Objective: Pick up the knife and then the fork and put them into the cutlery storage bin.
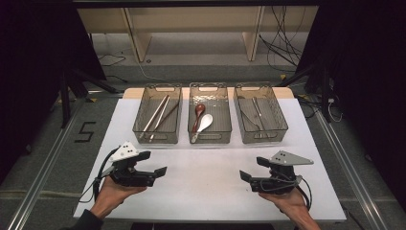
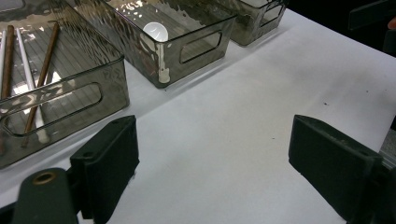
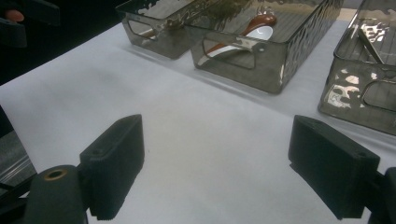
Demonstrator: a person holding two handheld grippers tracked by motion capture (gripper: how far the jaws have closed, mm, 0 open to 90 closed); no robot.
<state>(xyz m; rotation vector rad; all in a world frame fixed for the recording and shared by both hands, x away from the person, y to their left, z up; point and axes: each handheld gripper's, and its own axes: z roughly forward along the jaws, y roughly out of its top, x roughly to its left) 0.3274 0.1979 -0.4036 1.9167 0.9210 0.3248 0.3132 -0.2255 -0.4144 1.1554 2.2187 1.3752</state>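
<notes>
High view: at the lower left of the frame the left gripper (image 1: 152, 168) rests on the table (image 1: 206, 191), jaws spread wide and empty; at the lower right the right gripper (image 1: 249, 171) does the same, facing it. Bare white surface lies between them. Farther up, three smoky bins stand in a row: the left bin (image 1: 157, 114) with chopsticks (image 1: 158, 116), the middle bin (image 1: 209, 113) with a brown spoon (image 1: 198, 115) and a white spoon (image 1: 204, 123), the right bin (image 1: 260, 113) with thin metal cutlery. Likely risks: a jaw catching a bin's near wall and shoving it, or slim, smooth utensils slipping from a poor pinch.
</notes>
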